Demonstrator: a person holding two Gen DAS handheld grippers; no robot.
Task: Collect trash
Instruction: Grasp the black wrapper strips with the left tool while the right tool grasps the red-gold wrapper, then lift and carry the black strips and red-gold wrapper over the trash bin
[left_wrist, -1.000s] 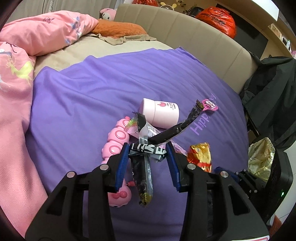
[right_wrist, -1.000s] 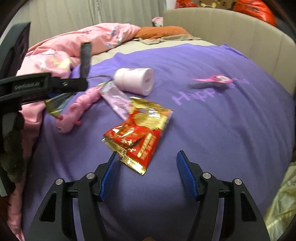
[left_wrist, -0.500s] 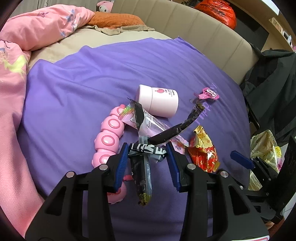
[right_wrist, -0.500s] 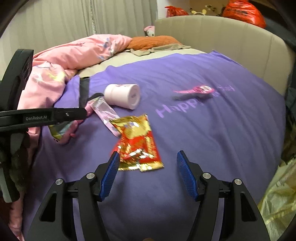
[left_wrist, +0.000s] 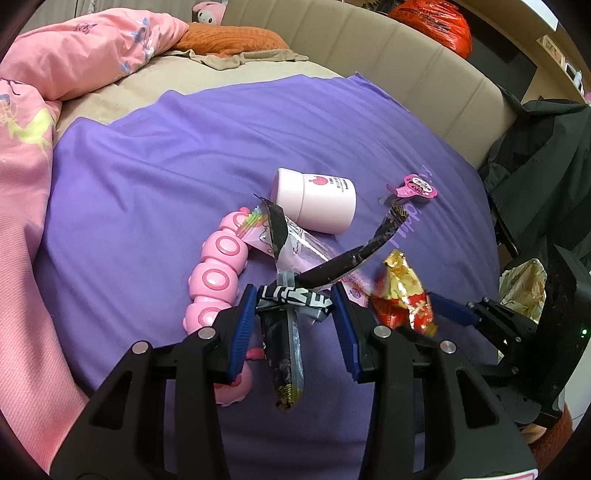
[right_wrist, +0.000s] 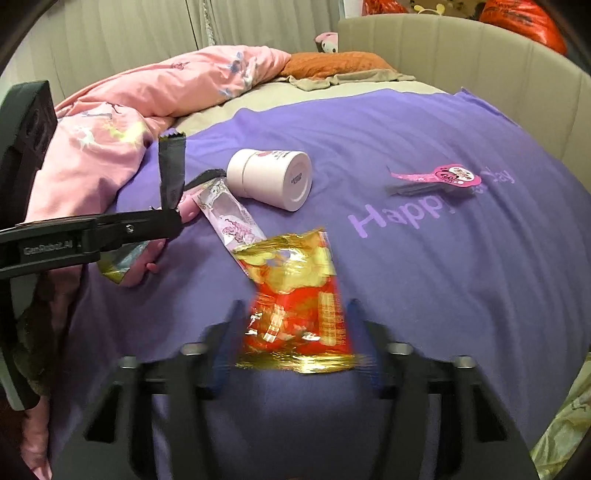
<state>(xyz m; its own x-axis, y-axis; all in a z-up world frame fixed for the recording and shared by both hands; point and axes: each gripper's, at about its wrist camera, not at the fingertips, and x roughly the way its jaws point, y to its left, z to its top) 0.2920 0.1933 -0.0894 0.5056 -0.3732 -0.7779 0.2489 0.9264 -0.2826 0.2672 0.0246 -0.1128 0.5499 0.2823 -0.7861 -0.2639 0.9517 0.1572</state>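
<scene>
Gathering wrappers off a purple bedspread (right_wrist: 424, 295), I have both grippers busy.

My left gripper (left_wrist: 293, 314) is clamped on a bundle of crinkled black foil wrappers (left_wrist: 284, 354); my right gripper's (right_wrist: 295, 332) jaws have just been closing around a glossy red-and-gold foil packet (right_wrist: 295, 295), blurred, grip unclear. A smooth pink cylindrical jar (right_wrist: 271, 177) lies on its side beside a knobbly pink toy (left_wrist: 218, 273).

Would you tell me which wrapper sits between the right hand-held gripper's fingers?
The red-and-gold foil wrapper; the pink wrapper lies on the blanket.
</scene>
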